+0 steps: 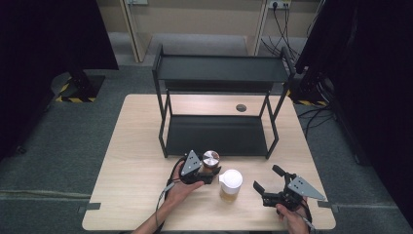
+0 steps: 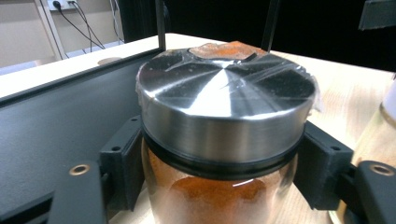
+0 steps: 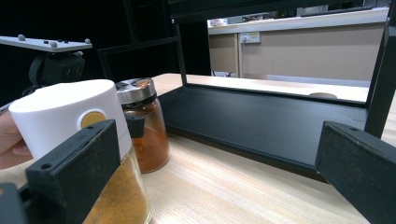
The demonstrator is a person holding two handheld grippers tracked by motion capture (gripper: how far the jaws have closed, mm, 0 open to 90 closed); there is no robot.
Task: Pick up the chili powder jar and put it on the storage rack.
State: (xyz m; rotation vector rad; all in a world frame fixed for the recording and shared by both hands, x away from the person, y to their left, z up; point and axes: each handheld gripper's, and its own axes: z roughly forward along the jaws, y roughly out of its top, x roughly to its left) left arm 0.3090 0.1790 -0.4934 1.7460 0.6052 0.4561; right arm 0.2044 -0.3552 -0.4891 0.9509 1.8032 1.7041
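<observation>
Steel-lidded spice jar [image 2: 224, 135] of orange powder stands on the tabletop [image 1: 131, 146] just before the black rack [image 1: 219, 134], clamped below its lid by the left hand-held gripper [image 1: 207, 171]. Right hand-held gripper [image 1: 267, 179] gapes wide, holding nothing, near the white-capped jar [image 1: 230, 185]. Glass could slip, or lifting could knock that neighbour or the shelf edge.

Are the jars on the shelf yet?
Not yet. The black two-tier metal rack holds nothing so far. The left gripper has its jaws shut on the glass spice jar with a silver metal lid. The white-capped jar of yellow powder waits beside the open right gripper.
</observation>
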